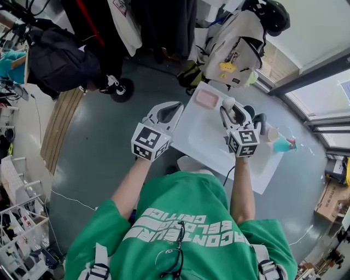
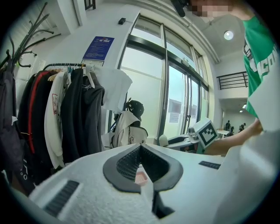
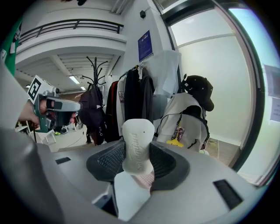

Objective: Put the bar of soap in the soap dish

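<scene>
A white bar of soap (image 1: 228, 102) is clamped upright in my right gripper (image 1: 232, 112), which hovers over the far part of the white table (image 1: 208, 139). In the right gripper view the soap (image 3: 138, 146) stands between the dark pads, with a pink patch of the soap dish (image 3: 148, 179) showing below it. The pink soap dish (image 1: 207, 98) lies on the table's far corner, just left of the soap. My left gripper (image 1: 174, 108) is shut on nothing at the table's left edge. Its closed jaws in the left gripper view (image 2: 141, 151) frame a sliver of the dish (image 2: 141, 177).
A teal object (image 1: 281, 145), a small cup (image 1: 272, 134) and dark items (image 1: 258, 119) sit on the table's right side. A pale backpack (image 1: 232, 46) with a black helmet (image 1: 273, 13) and a rack of coats (image 1: 153, 22) stand beyond the table. Windows run along the right.
</scene>
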`<state>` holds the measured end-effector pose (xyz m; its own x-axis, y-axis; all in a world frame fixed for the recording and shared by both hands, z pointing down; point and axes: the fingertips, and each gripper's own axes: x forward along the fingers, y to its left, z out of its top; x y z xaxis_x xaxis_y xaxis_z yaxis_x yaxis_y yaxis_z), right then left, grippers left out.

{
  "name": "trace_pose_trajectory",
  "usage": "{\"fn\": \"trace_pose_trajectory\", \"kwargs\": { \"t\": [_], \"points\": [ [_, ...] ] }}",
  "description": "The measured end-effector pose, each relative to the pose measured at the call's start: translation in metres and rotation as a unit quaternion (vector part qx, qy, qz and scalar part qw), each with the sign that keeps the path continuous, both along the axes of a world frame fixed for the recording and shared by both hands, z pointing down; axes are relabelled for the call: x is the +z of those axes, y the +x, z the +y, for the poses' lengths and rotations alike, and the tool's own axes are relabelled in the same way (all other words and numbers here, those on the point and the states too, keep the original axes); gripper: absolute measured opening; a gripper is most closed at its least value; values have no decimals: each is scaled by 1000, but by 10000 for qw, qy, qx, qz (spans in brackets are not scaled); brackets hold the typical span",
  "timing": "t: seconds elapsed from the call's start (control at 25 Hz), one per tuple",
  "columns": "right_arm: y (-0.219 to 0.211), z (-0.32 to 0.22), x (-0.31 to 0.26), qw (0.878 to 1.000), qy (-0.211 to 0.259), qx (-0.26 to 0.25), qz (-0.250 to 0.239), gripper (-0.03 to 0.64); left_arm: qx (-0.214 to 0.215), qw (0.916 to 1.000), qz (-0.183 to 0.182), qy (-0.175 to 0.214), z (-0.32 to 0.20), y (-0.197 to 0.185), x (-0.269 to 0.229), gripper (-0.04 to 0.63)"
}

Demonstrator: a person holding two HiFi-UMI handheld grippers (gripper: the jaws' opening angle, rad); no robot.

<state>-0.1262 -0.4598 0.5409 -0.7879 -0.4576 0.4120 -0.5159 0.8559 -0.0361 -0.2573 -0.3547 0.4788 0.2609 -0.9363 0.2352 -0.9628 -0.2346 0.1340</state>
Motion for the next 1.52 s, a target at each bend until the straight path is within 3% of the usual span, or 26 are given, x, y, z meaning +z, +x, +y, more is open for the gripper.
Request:
{"fn": "trace_pose_trajectory", "kwargs": {
  "t": [0.4, 0.88, 1.52],
  "points": [
    [-25, -21, 69, 9943, -109, -528, 918, 179, 46, 9997, 1, -228, -13, 2, 16, 8],
    [-45, -51, 133, 9812, -437, -975, 1604, 179, 61, 9976, 166, -675, -42, 10, 56, 8],
    [-63, -61, 229, 9291, -618, -1982, 3061, 179, 103, 9920, 269, -1233, -47, 27, 109, 8]
  ]
}}
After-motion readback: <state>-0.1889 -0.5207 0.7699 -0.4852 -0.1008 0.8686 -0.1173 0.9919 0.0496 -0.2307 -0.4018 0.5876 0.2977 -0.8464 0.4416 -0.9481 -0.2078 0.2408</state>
